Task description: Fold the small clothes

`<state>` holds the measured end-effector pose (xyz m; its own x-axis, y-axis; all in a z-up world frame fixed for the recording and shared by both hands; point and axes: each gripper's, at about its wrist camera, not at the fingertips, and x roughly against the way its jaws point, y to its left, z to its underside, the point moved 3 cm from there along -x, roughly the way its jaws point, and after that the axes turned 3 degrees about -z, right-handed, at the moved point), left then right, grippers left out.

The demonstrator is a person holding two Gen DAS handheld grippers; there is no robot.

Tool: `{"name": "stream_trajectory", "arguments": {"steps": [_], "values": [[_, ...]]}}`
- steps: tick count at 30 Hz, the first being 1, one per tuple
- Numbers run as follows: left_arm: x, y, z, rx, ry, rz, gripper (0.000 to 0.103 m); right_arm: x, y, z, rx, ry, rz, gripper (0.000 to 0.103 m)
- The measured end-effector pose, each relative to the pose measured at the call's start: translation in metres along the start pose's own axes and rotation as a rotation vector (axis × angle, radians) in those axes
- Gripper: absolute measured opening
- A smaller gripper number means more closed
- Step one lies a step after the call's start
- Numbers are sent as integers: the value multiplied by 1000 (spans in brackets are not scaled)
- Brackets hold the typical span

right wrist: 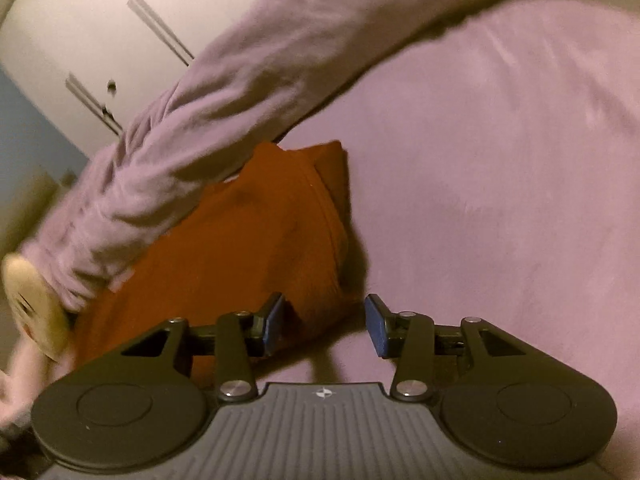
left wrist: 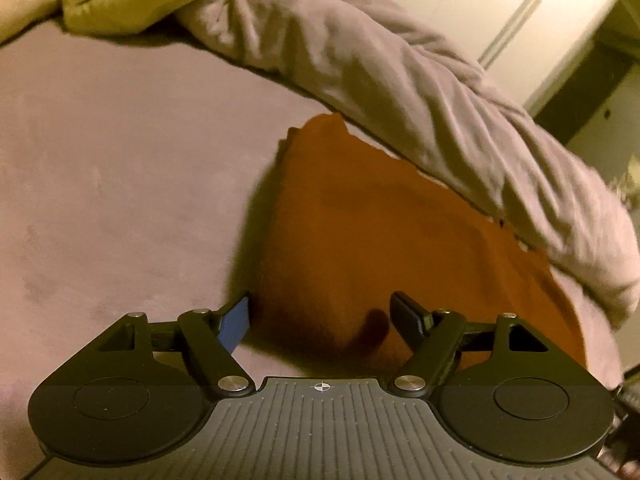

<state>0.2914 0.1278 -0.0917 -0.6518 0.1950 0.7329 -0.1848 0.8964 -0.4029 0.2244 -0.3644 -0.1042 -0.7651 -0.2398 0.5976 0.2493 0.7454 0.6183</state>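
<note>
Lying on a mauve bed sheet, rust garment, white wardrobe behind, left gripper wide, right gripper parted, both empty.

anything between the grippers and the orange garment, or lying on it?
Nothing between: both the left gripper and right gripper stand open right at the orange garment. But a rumpled lilac blanket overlaps its far edge.

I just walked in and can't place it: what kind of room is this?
Most likely a bedroom. An orange garment lies on a wide mauve bed sheet, a rumpled duvet is bunched along it, and pale wardrobe doors stand behind.
</note>
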Motion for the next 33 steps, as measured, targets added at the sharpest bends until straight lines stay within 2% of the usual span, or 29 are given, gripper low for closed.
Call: {"name": "stream_trajectory", "arguments": {"steps": [1, 3, 6, 7, 9, 10, 12, 15, 18, 21, 23, 24, 25, 26, 27, 29, 31, 33], "values": [[-4, 2, -2, 24, 10, -1, 74, -4, -4, -1, -46, 7, -26, 44], [-11, 4, -5, 38, 24, -26, 60, -12, -10, -3, -122, 14, -76, 44], [-17, 4, -7, 33, 33, -50, 51, -26, -9, -7, -164, 37, -101, 42], [-18, 4, -8, 32, 34, -53, 49, -30, -8, -8, -166, 41, -106, 38], [-19, 3, -9, 24, 32, -64, 39, -37, -5, -10, -176, 57, -114, 32], [-19, 2, -10, 20, 29, -66, 35, -40, -4, -10, -175, 59, -109, 23], [-17, 0, -13, 7, 25, -62, 29, -42, 6, -11, -103, 54, -59, 20], [-13, -1, -18, -9, 19, -68, 24, -36, 36, -9, 115, 10, 57, 18], [-6, -1, -23, -20, 12, -74, 20, -25, 71, 0, 374, -77, 153, 17], [-3, 0, -23, -39, 0, -88, 18, -19, 85, 7, 471, -126, 182, 17], [-8, 4, -21, -62, 8, -133, 18, -23, 82, 10, 508, -121, 209, 18], [-12, 7, -19, -78, 22, -168, 22, -30, 76, 13, 522, -99, 230, 19], [-13, 10, -17, -95, 28, -198, 27, -38, 68, 14, 528, -54, 260, 22], [-11, 11, -16, -110, 20, -214, 37, -43, 59, 16, 509, -24, 275, 32], [-8, 13, -16, -121, 12, -220, 45, -37, 54, 15, 483, -51, 270, 38], [-2, 19, -16, -123, 12, -214, 52, -23, 52, 8, 457, -87, 286, 47], [4, 26, -16, -87, 12, -170, 52, -6, 44, -2, 409, -117, 290, 47], [7, 31, -17, -17, 19, -109, 58, 11, 35, -9, 383, -150, 337, 47]]}}
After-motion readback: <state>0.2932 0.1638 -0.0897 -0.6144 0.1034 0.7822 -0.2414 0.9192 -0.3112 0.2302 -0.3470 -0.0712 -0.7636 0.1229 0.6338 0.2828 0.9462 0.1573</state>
